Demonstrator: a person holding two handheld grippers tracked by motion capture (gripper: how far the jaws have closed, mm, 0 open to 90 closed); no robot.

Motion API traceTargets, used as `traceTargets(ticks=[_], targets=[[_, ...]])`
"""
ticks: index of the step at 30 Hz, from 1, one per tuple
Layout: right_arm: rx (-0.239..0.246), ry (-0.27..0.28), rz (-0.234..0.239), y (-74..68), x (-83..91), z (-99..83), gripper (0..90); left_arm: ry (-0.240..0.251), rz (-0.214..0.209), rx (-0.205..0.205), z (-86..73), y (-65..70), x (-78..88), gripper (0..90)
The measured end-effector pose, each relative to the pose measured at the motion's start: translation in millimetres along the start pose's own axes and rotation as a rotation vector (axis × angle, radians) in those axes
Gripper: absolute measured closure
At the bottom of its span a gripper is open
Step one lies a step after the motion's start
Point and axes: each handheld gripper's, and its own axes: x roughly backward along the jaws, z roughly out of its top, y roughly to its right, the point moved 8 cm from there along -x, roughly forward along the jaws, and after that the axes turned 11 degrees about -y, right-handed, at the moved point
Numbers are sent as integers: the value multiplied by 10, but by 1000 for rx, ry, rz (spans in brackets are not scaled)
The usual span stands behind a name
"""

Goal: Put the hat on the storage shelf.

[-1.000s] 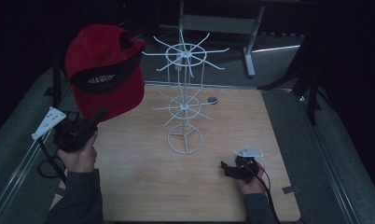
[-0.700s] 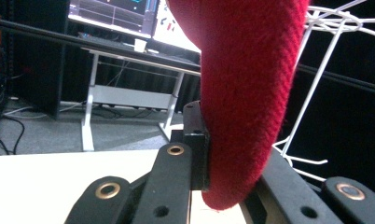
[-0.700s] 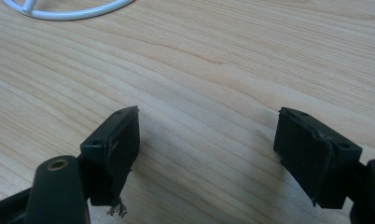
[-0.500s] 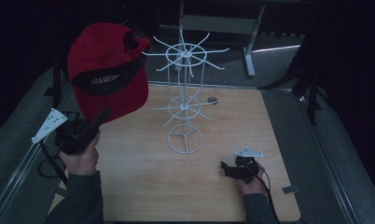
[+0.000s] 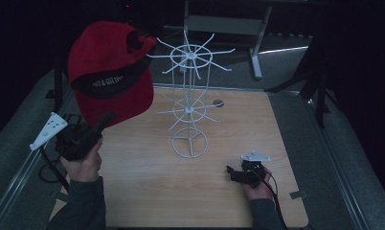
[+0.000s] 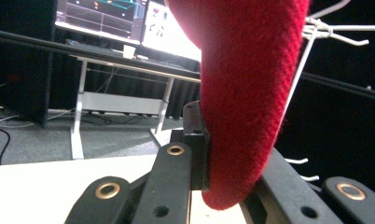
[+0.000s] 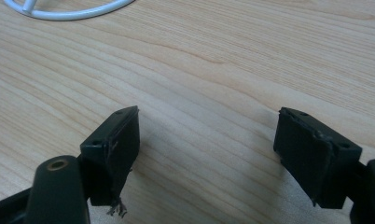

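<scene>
A red knitted cap [image 5: 109, 72] with a black band hangs in the air at the left, lifted above the table. My left gripper [image 5: 106, 119] is shut on its lower edge; in the left gripper view the red cap [image 6: 246, 93] is pinched between the black jaws. A white wire rack [image 5: 190, 100] with two tiers of radiating hooks stands on the wooden table [image 5: 147, 191], just right of the cap. My right gripper [image 5: 230, 171] rests low on the table at the front right, jaws wide apart with nothing between its fingers [image 7: 113, 149].
A small dark round object [image 5: 218, 102] lies on the table behind the rack. Grey padded borders [image 5: 320, 158] frame the tabletop. A white desk frame [image 5: 229, 26] stands beyond the far edge. The rack's ring base [image 7: 64, 11] is near my right gripper.
The left hand has carried the cap slightly up and toward the rack's top hooks. The right gripper has not moved.
</scene>
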Motion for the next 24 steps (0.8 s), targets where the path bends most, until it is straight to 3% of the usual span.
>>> traceTargets(ticks=[4,11,24], targets=[[-1,1,1,-1,0,1,224,-27,7,-14,-75,16,-60,857],[-2,0,2,-3,0,1,224,-51,14,1,-209,-26,-127,856],[-1,0,1,-2,-1,1,224,-49,18,18,-453,-36,-188,855]])
